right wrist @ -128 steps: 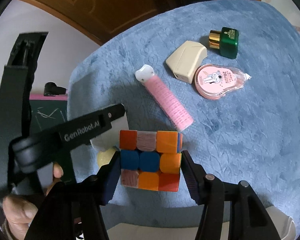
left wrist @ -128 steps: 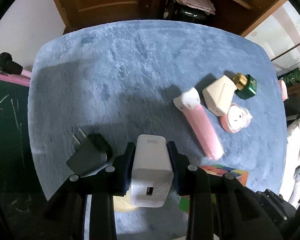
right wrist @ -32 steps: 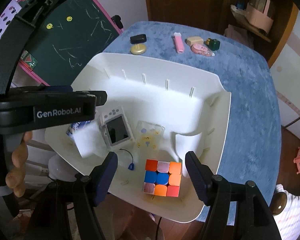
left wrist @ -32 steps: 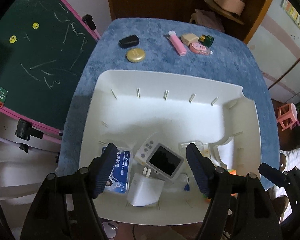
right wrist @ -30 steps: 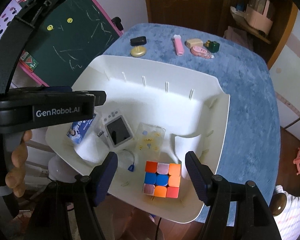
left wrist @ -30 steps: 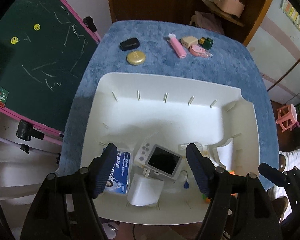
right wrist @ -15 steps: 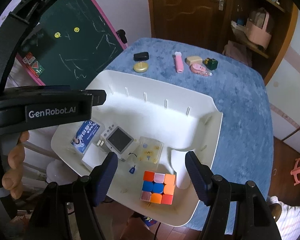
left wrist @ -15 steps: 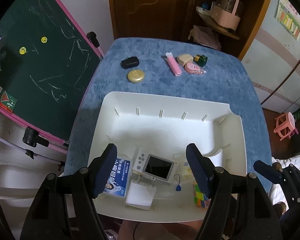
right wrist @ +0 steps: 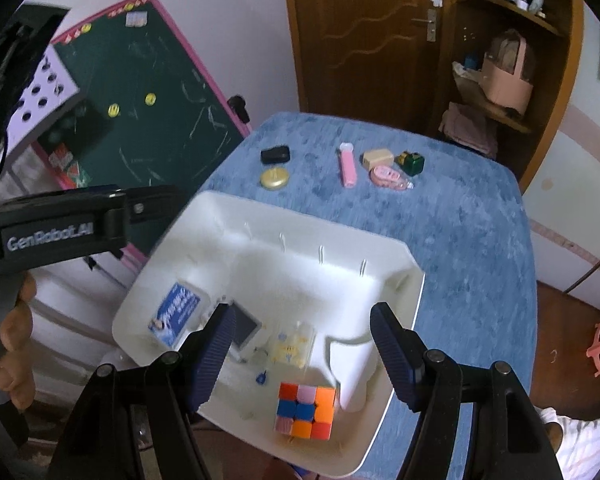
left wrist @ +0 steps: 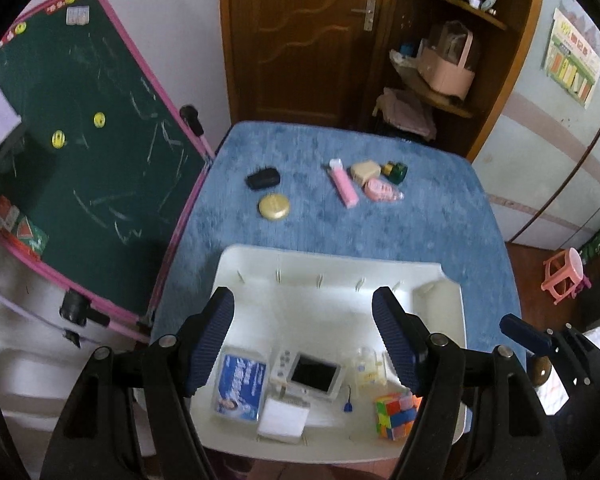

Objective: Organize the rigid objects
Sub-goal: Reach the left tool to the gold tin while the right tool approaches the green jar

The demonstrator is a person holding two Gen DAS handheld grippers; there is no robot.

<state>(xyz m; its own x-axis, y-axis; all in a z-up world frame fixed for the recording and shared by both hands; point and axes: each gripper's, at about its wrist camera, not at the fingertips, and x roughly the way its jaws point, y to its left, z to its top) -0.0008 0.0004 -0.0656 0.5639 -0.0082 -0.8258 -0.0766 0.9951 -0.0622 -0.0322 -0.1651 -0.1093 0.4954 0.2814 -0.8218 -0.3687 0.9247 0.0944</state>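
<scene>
Above a glossy white moulded tray [left wrist: 456, 304], left tongs [left wrist: 304, 336] and right tongs [right wrist: 302, 346] spread, empty, ribbed pads [left wrist: 212, 340], faceted cube [right wrist: 306, 410] inside.

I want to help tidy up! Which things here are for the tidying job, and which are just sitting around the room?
For the job:
white bin
cube, white charger, already inside
black charger, gold tin, pink tube, green bottle, still on the table

Just around:
chalkboard
door
pink stool

You see a plush blue cloth [left wrist: 440, 216], a smooth matt white plastic bin [left wrist: 340, 312], a glossy wooden door [left wrist: 300, 40].
</scene>
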